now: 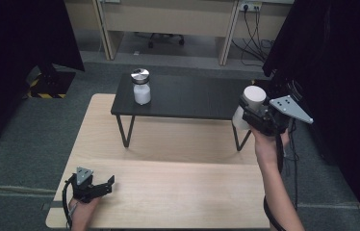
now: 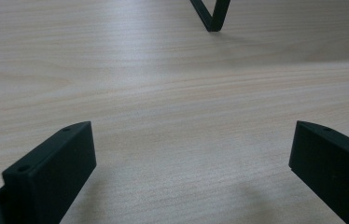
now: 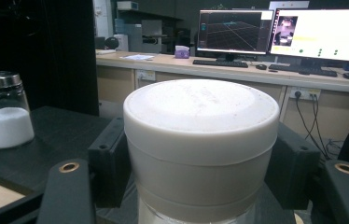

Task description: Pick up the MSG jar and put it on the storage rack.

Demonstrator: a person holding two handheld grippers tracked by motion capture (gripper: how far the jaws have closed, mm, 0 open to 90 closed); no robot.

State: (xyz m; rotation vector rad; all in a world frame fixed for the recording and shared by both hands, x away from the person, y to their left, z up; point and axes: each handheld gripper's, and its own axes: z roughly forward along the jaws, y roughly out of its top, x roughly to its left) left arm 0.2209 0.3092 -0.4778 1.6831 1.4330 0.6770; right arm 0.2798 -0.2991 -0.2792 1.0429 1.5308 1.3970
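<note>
- The white-lidded jar (image 1: 251,102) is held in the air off the right end of the low black shelf (image 1: 192,98), near that shelf's right corner and clear of its top.
- In the right gripper view the jar's (image 3: 200,140) cream-white lid faces the camera, and a strip of clear glass shows below the lid's lower edge.
- The right tool (image 1: 260,118) is clamped on the jar just below the lid's top; its black pads (image 3: 109,163) press on the lid's two sides.
- The person's right hand (image 1: 267,144) grips the tool from below, and the grey three-cornered plate (image 1: 291,108) sits on top of it, to the right of the jar.
- A second jar (image 1: 140,86), glass with a metal lid and part full of something white, stands upright on the left part of the black shelf, well apart from the held one; in the right gripper view it stands at the left (image 3: 4,109).
- The black shelf rests on thin black legs on the light wooden counter (image 1: 168,192).
- The left tool (image 1: 102,186) rests low on the counter's near left part, held by the left hand (image 1: 83,211); its jaws stand wide apart with bare wood (image 2: 186,140) between them.
- Beyond the shelf, the right gripper view shows a desk (image 3: 238,72) with two lit monitors (image 3: 284,32).
</note>
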